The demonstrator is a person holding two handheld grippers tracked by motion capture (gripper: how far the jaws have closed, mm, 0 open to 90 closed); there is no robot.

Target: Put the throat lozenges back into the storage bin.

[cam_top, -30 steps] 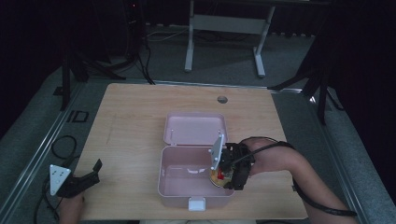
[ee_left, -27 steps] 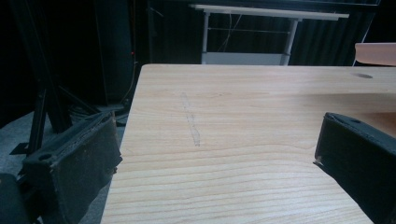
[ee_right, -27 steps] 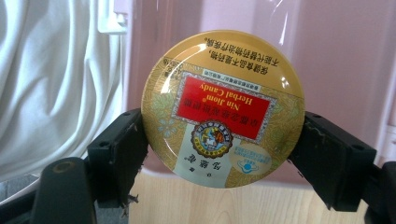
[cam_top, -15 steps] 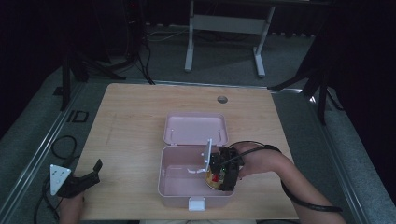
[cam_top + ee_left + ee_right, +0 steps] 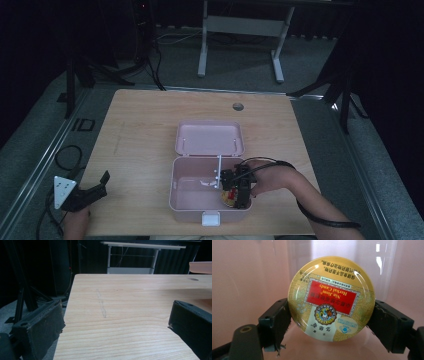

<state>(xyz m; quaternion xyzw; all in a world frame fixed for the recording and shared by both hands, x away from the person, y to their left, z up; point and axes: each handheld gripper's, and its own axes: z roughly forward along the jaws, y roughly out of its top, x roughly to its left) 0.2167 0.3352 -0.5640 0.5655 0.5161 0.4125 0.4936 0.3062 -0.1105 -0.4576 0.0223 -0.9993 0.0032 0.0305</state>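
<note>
A pink box (image 5: 172, 190) stands open at the table's near middle, its lid (image 5: 209, 138) laid back flat. My right gripper (image 5: 235, 192) reaches down inside the box's right half, shut on a round gold and red candy tin (image 5: 229, 196). In the right gripper view the tin (image 5: 331, 298) faces the camera with its label upside down. Both black pads (image 5: 275, 320) press its sides, and the pink box floor and walls lie behind it. My left gripper (image 5: 97, 187) rests at the table's near left corner, open over bare wood (image 5: 116, 322).
A white latch (image 5: 210, 218) sticks out from the box's front wall. A small white piece (image 5: 205, 183) lies on the box floor. There is a round hole (image 5: 238, 106) in the tabletop behind the lid. A cable (image 5: 62, 155) loops on the floor at left.
My right gripper has carried the candy tin left and lower into the box, toward its front. The left gripper has stayed still.
</note>
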